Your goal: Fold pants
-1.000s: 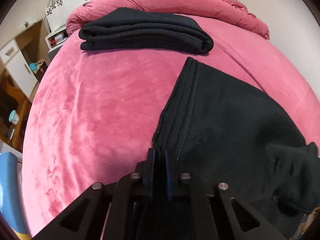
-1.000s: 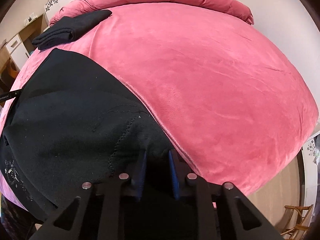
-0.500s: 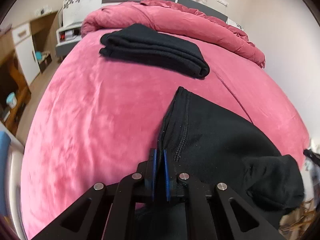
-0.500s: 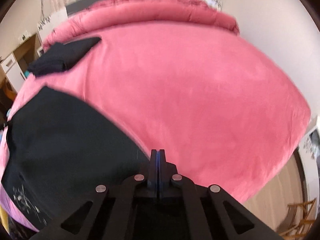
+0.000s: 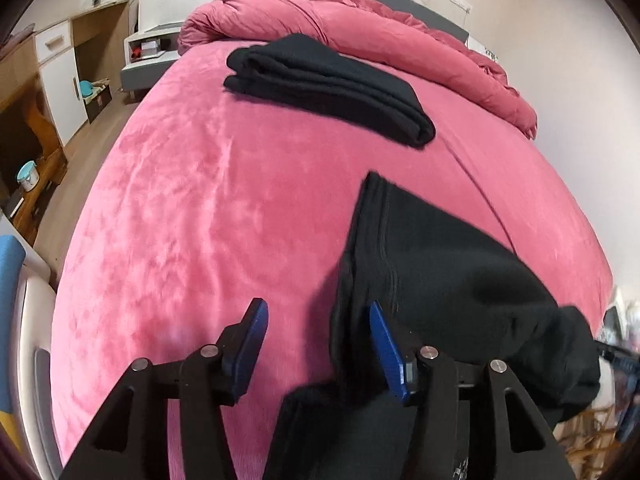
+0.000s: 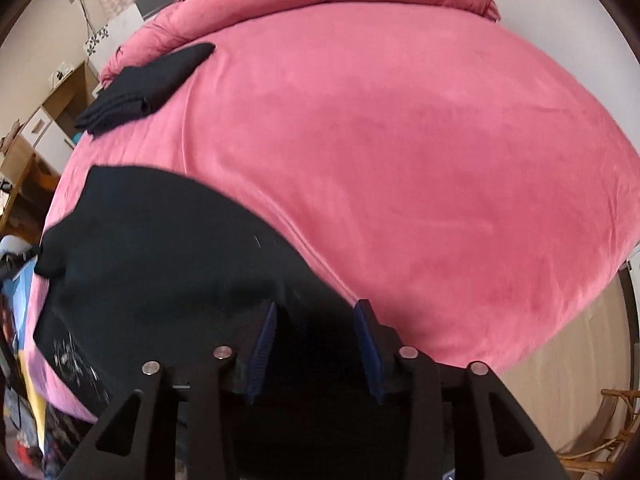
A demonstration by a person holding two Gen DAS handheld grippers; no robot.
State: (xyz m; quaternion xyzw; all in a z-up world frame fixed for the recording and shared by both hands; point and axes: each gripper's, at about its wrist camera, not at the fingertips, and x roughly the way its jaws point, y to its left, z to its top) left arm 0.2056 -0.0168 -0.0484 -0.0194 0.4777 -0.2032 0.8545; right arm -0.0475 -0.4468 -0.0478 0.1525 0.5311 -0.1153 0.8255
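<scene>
Both grippers gape; pants (image 5: pixel 432 264) edge blurred, seemingly unheld.

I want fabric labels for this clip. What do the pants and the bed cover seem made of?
Pants: black matte knit, probably fleece or jersey; soft drape, stitched seam. Bed cover: pink plush, likely velvet or velour; faint sheen and brushed light-dark patches.

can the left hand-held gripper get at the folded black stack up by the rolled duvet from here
Probably yes. The left hand-held gripper is open and holds nothing, and bare pink bedspread lies between it and the folded black stack. Only the loose black pants sit beside its right finger.
</scene>
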